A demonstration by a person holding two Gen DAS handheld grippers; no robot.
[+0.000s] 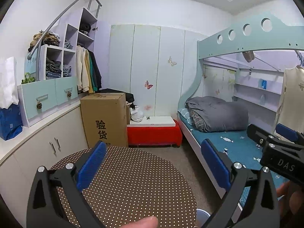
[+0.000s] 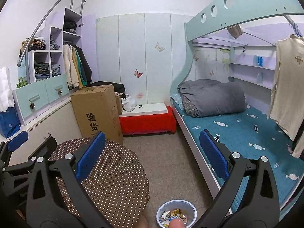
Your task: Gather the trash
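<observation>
A small blue-grey trash bin (image 2: 176, 213) stands on the floor beside a round table, with several crumpled wrappers (image 2: 175, 215) inside. Its rim shows at the bottom of the left wrist view (image 1: 203, 215). My left gripper (image 1: 153, 166) is open and empty, held above the round table with the brown dotted cloth (image 1: 133, 186). My right gripper (image 2: 152, 158) is open and empty, above the table edge and the bin. The right gripper also shows at the right of the left wrist view (image 1: 273, 144); the left gripper shows at the left of the right wrist view (image 2: 28, 148).
A tall cardboard box (image 2: 98, 112) stands behind the table, with a red bench (image 2: 148, 122) next to it. A bunk bed with a teal mattress (image 2: 247, 133) and grey duvet (image 2: 212, 96) fills the right. Cabinets and shelves (image 1: 49, 98) line the left wall.
</observation>
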